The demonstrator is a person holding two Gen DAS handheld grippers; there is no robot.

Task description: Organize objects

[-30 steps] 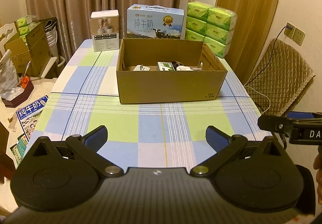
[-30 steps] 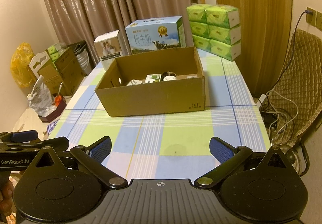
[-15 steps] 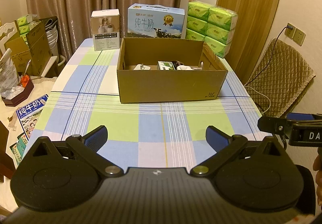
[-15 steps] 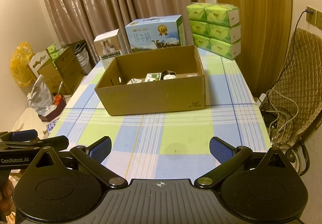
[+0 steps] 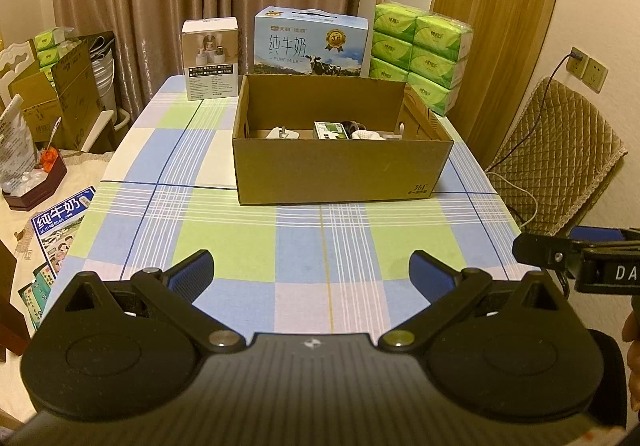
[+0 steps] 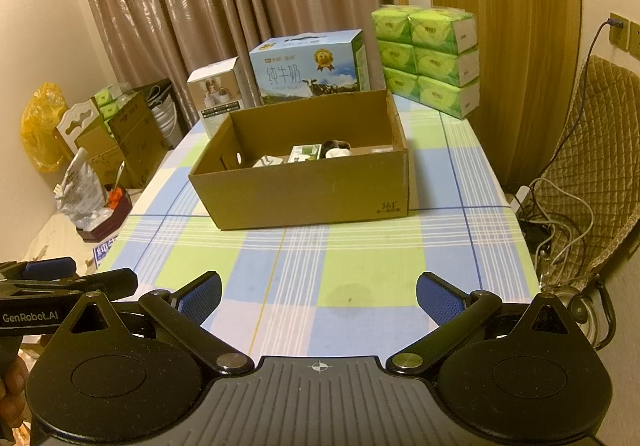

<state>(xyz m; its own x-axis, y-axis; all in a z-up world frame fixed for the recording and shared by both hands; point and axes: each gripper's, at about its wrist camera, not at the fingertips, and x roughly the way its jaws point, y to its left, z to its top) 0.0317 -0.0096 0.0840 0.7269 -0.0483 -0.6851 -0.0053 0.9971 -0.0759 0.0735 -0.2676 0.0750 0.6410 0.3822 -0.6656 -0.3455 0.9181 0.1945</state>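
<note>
- Since the earlier frames almost nothing has moved: both views have crept a touch nearer the cardboard box (image 5: 340,161), and both tools hang spread and empty as before.
- Left wrist view: the left tool (image 5: 311,273) has its blue-padded fingers (image 5: 192,272) wide apart above the near edge of the bench (image 5: 224,242), gripping nothing.
- The open cardboard box stands mid-bench, well beyond the fingers. Inside, low against its near wall, lie a white plug adapter (image 5: 282,133), a small green carton (image 5: 329,129) and a dark-and-white item I cannot identify.
- Behind the box, at the far edge, stand a white product box (image 5: 210,59) on the left, a blue milk case (image 5: 310,43) in the middle and stacked green tissue packs (image 5: 418,55) on the right.
- The right tool's side pokes in at the right edge.
- Right wrist view: the right tool (image 6: 319,298) is likewise spread and empty over the near bench (image 6: 372,278).
- The cardboard box (image 6: 308,189) sits ahead, slightly left, the same small things inside.
- A quilted chair (image 6: 596,149) stands right of the bench.
</note>
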